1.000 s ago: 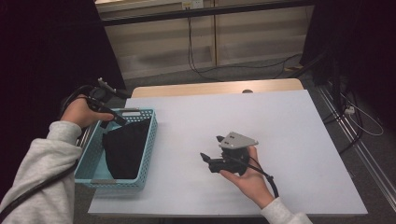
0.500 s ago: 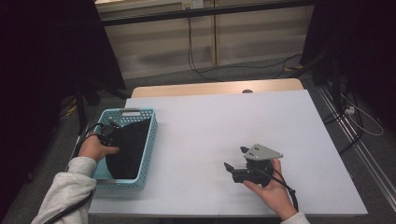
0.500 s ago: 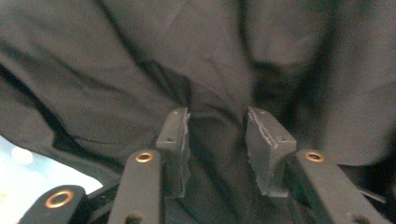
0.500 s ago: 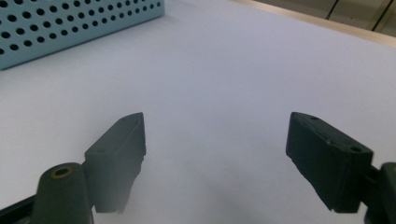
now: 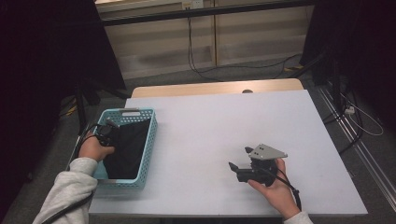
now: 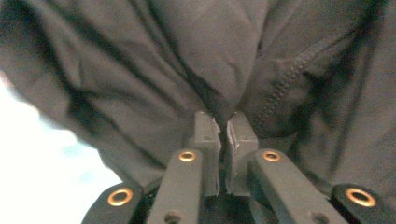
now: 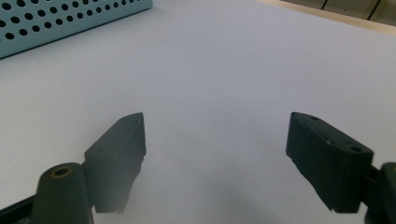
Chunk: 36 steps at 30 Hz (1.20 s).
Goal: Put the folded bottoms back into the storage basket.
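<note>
The left gripper (image 5: 106,133) is down inside the basket (image 5: 148,144), at the basket's left wall and nearer its far end than its near one. In the left gripper view its two black jaws stand almost together, with a fold of the dark cloth (image 6: 187,60) pinched between the pads (image 6: 205,133); the jaws have just been closing, and the cloth is what they closed on. The fabric bunches up against the tips and spreads away from them in creases, with a stitched seam running off beside the right jaw. In the high view the person's left hand (image 5: 93,148) wraps the gripper's body just over the basket's left rim, the grey sleeve (image 5: 70,186) coming up from below.

The cloth (image 5: 128,147) lies in the basket and covers most of its floor, from the far wall down towards the near wall. The basket is pale blue with perforated sides and stands on the white table (image 5: 210,126), at the table's left edge.

The right gripper (image 5: 238,163) is well to the right of the basket, over bare table near the front edge, held in the person's right hand (image 5: 273,184) with its grey plate on top. Its jaws point towards the basket and stand wide apart; in the right gripper view only table surface lies between them, and a corner of the basket's (image 7: 70,18) perforated wall shows far off at the upper left. They hold nothing and touch nothing.
</note>
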Tool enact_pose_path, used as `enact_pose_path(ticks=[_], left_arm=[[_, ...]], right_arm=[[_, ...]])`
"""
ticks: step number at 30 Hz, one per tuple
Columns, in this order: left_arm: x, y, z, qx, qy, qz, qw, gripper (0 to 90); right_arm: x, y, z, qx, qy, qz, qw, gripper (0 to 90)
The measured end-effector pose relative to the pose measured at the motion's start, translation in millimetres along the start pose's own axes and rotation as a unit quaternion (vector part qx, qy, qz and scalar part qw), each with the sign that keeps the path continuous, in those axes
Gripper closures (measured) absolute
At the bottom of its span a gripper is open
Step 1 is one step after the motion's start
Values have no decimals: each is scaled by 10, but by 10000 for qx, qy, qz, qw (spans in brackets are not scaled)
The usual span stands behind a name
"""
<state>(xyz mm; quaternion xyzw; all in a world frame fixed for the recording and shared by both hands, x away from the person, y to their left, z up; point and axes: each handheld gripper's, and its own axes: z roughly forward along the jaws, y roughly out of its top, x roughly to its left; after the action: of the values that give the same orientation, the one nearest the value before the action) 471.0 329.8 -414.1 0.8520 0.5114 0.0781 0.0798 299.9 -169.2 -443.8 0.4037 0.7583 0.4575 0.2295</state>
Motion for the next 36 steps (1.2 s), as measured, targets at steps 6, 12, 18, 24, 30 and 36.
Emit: enact_pose_path(ticks=[6, 12, 18, 24, 30, 36], left_arm=[[93, 4, -124, -532, -214, -189, 9982, 627], [-140, 29, -229, -802, -509, 119, 9954, 467], [-291, 39, -216, -1022, -739, 228, 9918, 475], [-438, -37, -98, -743, -1092, 333, 9907, 586], [-570, -62, -85, -522, -1374, 285, 9887, 765], [-387, -25, -304, -820, -1014, 193, 9913, 559]], right_arm=[[-50, 9, -32, -36, -53, 11, 10000, 195], [-79, 2, -50, -45, -59, 85, 9999, 192], [-65, 17, -89, -90, -78, 63, 9999, 192], [-40, 21, -94, -75, -41, 39, 10000, 191], [-47, 2, -103, -32, -58, 32, 10000, 190], [-89, -12, -154, -31, -119, 50, 9999, 187]])
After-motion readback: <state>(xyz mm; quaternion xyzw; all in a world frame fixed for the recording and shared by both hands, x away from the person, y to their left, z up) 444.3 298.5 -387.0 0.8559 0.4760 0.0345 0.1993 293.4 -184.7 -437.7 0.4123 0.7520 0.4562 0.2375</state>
